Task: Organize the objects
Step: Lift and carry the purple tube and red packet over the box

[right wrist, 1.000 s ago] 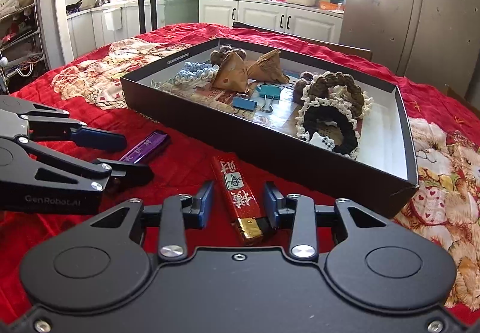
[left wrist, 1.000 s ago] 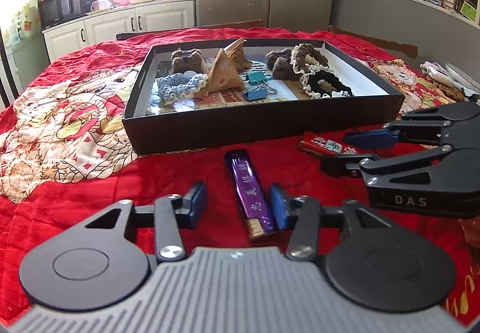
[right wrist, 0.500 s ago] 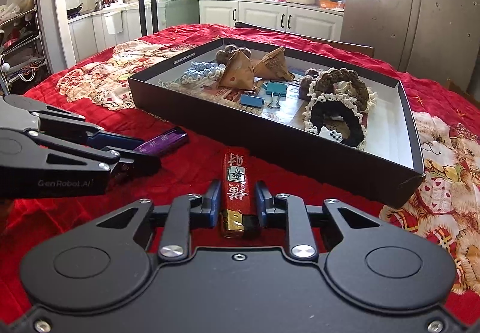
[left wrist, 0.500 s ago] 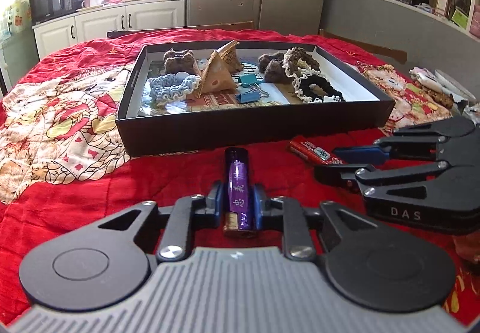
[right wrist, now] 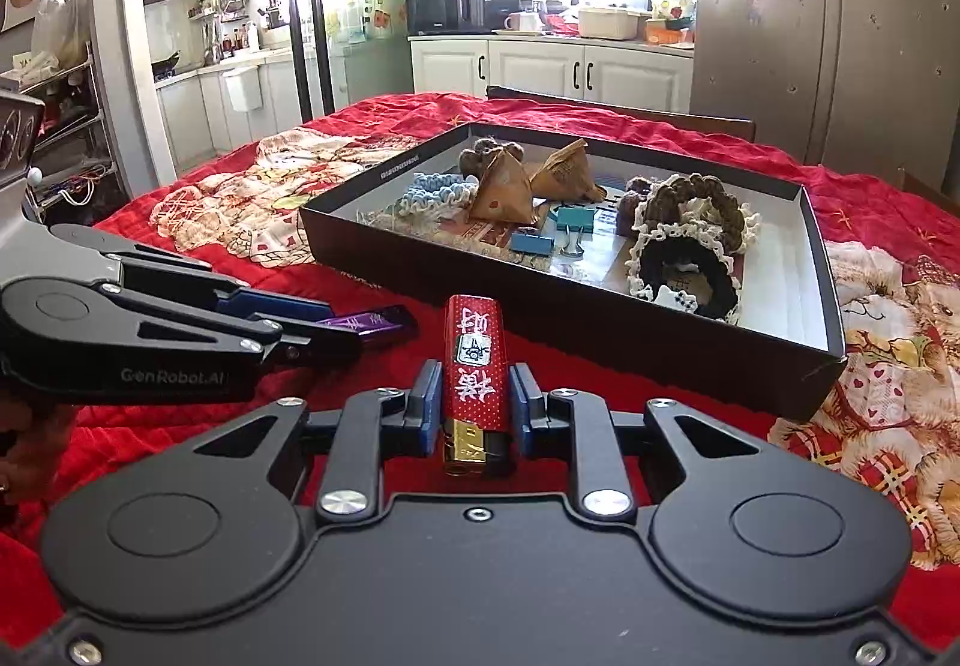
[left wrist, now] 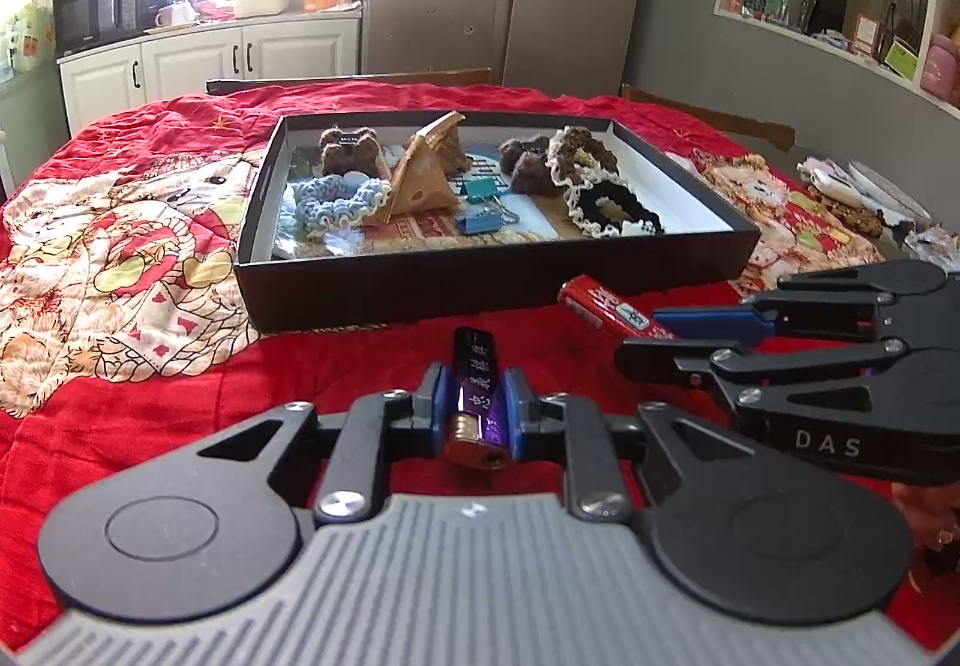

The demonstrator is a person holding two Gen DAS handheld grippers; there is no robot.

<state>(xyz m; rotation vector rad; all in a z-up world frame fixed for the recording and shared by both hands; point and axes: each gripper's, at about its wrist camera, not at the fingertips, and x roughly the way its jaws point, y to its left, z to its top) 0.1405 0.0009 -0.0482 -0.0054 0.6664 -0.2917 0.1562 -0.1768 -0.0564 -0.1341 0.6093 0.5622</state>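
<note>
Presently both tongs are gripping. On the left, the left tongs (left wrist: 475, 407) are clamped narrow on the purple lighter (left wrist: 476, 389), its long axis running straight ahead along the fingers toward the black tray (left wrist: 480, 279). To the right, the right tongs (right wrist: 474, 407) hold the red lighter (right wrist: 474, 366) the same way, metal cap nearest the camera. Both lighters sit low over the red cloth of the table (left wrist: 180, 384). The tray lies directly ahead of both, just beyond the lighter tips; judged, neither hand is markedly nearer, and its near wall must be cleared.
</note>
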